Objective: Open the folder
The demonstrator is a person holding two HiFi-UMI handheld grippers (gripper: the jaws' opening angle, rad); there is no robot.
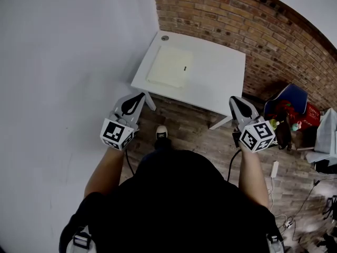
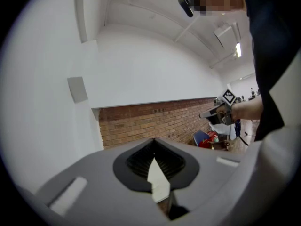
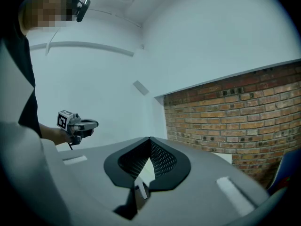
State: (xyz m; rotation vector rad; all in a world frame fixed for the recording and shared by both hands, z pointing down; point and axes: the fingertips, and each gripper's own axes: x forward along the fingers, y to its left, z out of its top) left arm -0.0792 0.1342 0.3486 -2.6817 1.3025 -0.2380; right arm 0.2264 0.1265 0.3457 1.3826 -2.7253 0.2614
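A pale cream folder (image 1: 169, 66) lies closed and flat on the left half of a white table (image 1: 221, 83), with a small dark mark on its right side. Both grippers hang in the air short of the table's near edge, well apart from the folder. My left gripper (image 1: 140, 96) is near the table's front left leg, and its jaws meet at the tip (image 2: 154, 140) with nothing between them. My right gripper (image 1: 235, 99) is by the table's front right corner, jaws also together (image 3: 149, 139) and empty. Each gripper view shows the other gripper (image 2: 219, 112) (image 3: 78, 125) off to the side.
A brick wall (image 1: 253, 20) runs behind the table and a white wall (image 1: 63, 62) stands on the left. A blue chair (image 1: 288, 100), a red basket (image 1: 310, 115) and clutter sit at the right. Cables (image 1: 300, 204) trail over the wooden floor. A small round fitting (image 1: 165, 37) sits at the table's far left corner.
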